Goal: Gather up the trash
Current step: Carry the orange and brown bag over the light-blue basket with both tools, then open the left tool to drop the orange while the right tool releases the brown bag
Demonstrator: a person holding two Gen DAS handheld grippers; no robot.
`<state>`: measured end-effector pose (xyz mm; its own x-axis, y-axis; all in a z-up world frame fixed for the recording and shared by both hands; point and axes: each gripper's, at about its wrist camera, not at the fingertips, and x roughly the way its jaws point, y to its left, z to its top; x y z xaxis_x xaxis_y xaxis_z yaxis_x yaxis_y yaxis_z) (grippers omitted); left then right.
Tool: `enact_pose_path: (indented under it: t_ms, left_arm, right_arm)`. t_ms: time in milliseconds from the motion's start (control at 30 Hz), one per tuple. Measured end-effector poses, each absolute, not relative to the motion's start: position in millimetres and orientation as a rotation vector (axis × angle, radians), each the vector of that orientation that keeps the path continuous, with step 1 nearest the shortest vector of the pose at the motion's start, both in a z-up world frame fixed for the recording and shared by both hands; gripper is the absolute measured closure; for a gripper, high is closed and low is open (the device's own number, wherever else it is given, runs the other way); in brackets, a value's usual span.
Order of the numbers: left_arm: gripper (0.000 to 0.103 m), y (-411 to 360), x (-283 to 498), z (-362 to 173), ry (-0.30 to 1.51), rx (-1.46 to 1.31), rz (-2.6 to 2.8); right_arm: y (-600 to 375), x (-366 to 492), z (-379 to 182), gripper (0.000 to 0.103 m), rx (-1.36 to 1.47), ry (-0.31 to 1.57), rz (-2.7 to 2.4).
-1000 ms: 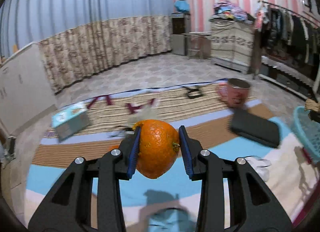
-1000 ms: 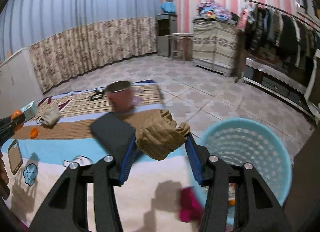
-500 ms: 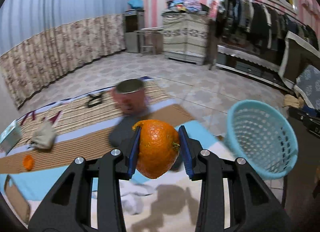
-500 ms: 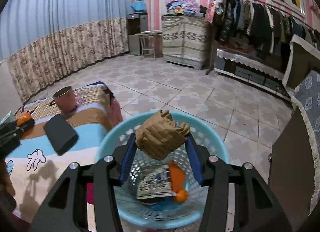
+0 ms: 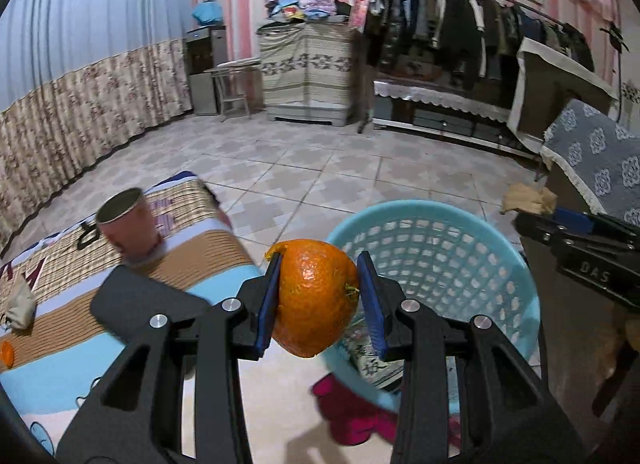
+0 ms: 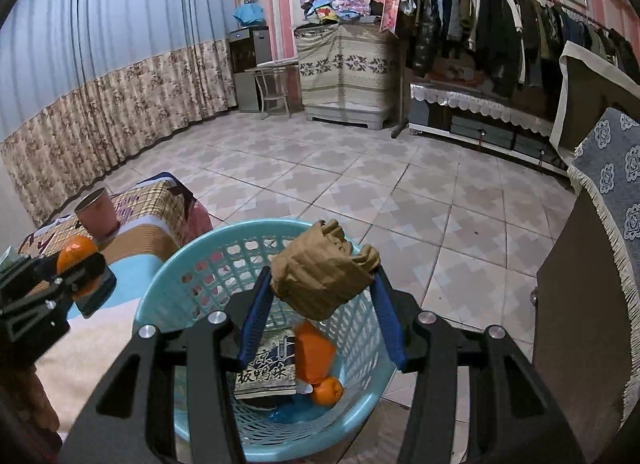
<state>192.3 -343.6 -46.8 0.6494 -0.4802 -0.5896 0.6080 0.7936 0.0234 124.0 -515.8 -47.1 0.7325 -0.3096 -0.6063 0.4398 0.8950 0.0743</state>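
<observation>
My left gripper (image 5: 318,298) is shut on an orange peel (image 5: 316,296) and hangs near the left rim of a light blue mesh basket (image 5: 448,232). My right gripper (image 6: 320,304) is shut on a crumpled brown paper wad (image 6: 320,272), held over the open basket (image 6: 168,268). Inside the basket lie a printed snack wrapper (image 6: 268,368), an orange packet (image 6: 314,352) and a small piece of orange peel (image 6: 328,390). The right gripper (image 5: 532,209) with its paper wad shows at the right edge of the left wrist view. The left gripper (image 6: 76,264) shows at the left edge of the right wrist view.
A low table with a striped cloth (image 5: 60,344) stands left of the basket, carrying a pink cup (image 5: 128,223), a black case (image 5: 136,304), a crumpled tissue (image 5: 16,304) and an orange scrap (image 5: 6,354). A pink cloth (image 5: 356,416) lies by the basket. A brown cabinet (image 6: 580,324) stands right.
Both grippers have swung right, away from the table toward the basket. The right one now hangs over its opening; the left one has come up to its rim. Grips unchanged.
</observation>
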Motion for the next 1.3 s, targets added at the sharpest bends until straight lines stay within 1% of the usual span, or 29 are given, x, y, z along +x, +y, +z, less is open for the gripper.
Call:
enact_pose_path:
  t_ms: [300,433,500,567,600,633,667,733,800,867,967,1067,1300]
  left_arm:
    - [0.066,-381.6,196.9,-52.4,0.623,0.223,-0.669]
    - [0.062,-387.7,196.1,-53.2,0.622,0.227,-0.672]
    - [0.059,-388.9,196.2,-52.3,0.623,0.228,-0.662]
    - [0.05,-389.0,197.7,-48.5,0.618,0.22,-0.65]
    - [0.048,-387.5,198.9,-46.3,0.612,0.214,-0.641]
    - [0.043,-384.4,200.8,-42.8,0.606,0.208,-0.632]
    - [0.036,-382.8,202.5,-39.8,0.601,0.202,-0.618]
    - [0.027,-376.7,204.7,-35.2,0.589,0.192,-0.584]
    - [0.024,-369.1,206.2,-30.8,0.577,0.186,-0.566]
    - [0.017,-357.5,208.8,-26.2,0.566,0.182,-0.542]
    - [0.012,-341.4,211.2,-21.5,0.558,0.164,-0.518]
    - [0.009,-328.5,212.1,-19.2,0.564,0.144,-0.512]
    - [0.006,-302.7,208.4,-13.3,0.526,0.16,-0.449]
  right_arm:
    - [-529.6,119.6,-57.3,0.054,0.293,0.622,-0.418]
    - [-533.4,118.7,-58.2,0.054,0.298,0.618,-0.421]
    - [-536.2,118.1,-58.4,0.054,0.303,0.614,-0.421]
    - [-536.0,118.0,-58.5,0.054,0.304,0.61,-0.418]
    - [-534.8,118.8,-58.2,0.054,0.303,0.61,-0.417]
    - [-534.0,119.5,-58.4,0.054,0.3,0.611,-0.414]
    - [-532.3,120.7,-58.6,0.054,0.297,0.613,-0.412]
    - [-528.7,123.0,-60.0,0.054,0.293,0.616,-0.408]
    - [-525.9,125.0,-62.1,0.054,0.295,0.619,-0.401]
    - [-523.2,127.5,-65.3,0.054,0.292,0.627,-0.394]
    - [-517.9,131.7,-67.8,0.053,0.287,0.635,-0.383]
    - [-513.0,136.7,-70.6,0.053,0.286,0.638,-0.377]
    - [-506.9,148.3,-74.4,0.049,0.3,0.64,-0.382]
